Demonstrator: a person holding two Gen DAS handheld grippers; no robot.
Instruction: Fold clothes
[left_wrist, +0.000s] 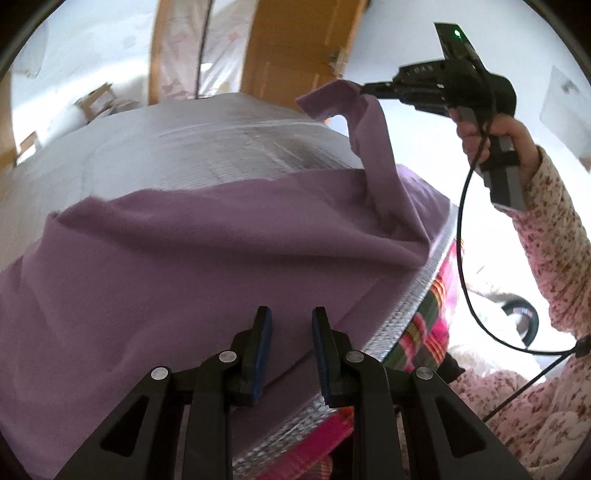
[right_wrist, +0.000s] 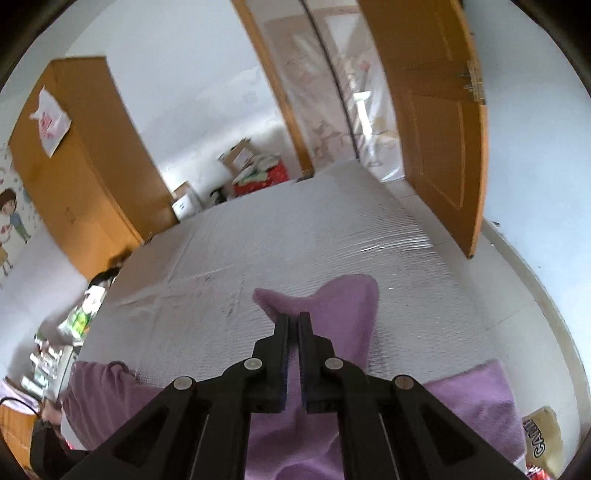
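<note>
Purple fabric is sitting pinched between the closed jaws of the right gripper (right_wrist: 294, 316), whose black fingers are meeting on a raised fold of the purple garment (left_wrist: 177, 251) and lifting it clear of the surface. Seen from the left wrist camera, that held piece is hanging from the gripper tip as a narrow strip, draping down to the rest of the cloth. A hand (left_wrist: 491, 136) in a floral-patterned sleeve (left_wrist: 550, 229) is gripping the right gripper's handle, and a black cable (left_wrist: 461, 221) is trailing down from it. The left gripper (left_wrist: 291, 314) is hovering low over the near part of the garment with its jaws parted to a moderate gap and holding nothing; blue pads are showing on the inner faces of its fingers. Most of the garment is lying spread across the near end of a bed covered by a silvery quilted sheet (right_wrist: 295, 229), with the cloth reaching the bed's right edge. A bright plaid blanket (left_wrist: 424, 332) in pink and green is showing under that sheet at the edge. Beyond the bed, an orange wooden door (right_wrist: 436, 122) is standing open, a wooden wardrobe (right_wrist: 81, 155) is standing against the left wall, and cardboard boxes (right_wrist: 240, 158) are sitting on the floor.
</note>
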